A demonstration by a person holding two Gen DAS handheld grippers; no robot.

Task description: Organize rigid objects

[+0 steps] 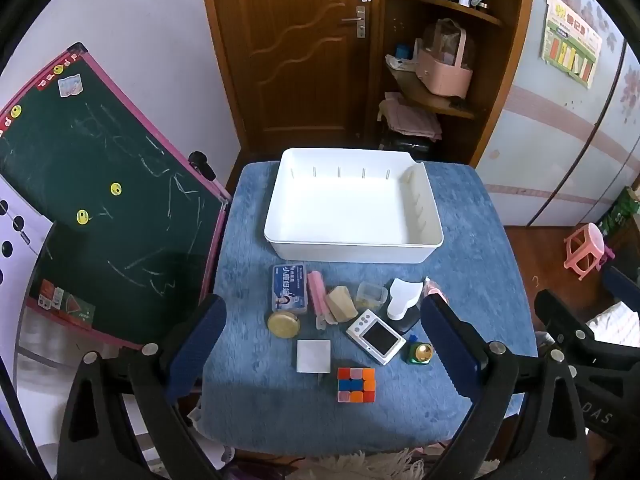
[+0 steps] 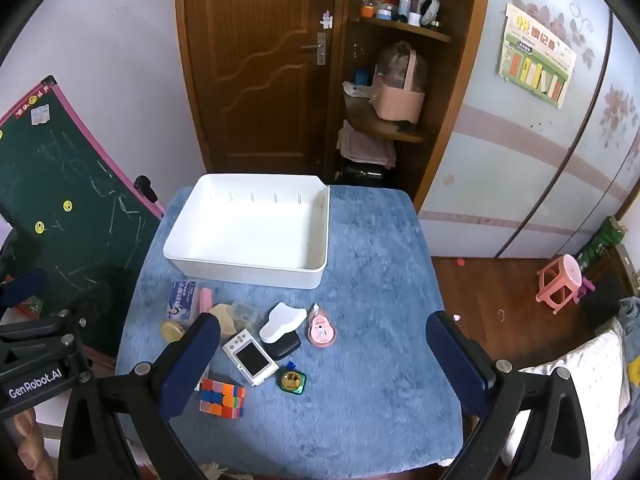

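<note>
We held both grippers, left (image 1: 320,344) and right (image 2: 320,364), jaws wide apart and empty; the cube (image 1: 356,385) lay nearest, between the left jaws, the tray (image 1: 352,246) beyond.

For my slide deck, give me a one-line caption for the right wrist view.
Open right gripper above a blue plush tabletop where a multicoloured puzzle cube and small items lie before an empty white plastic bin.
</note>
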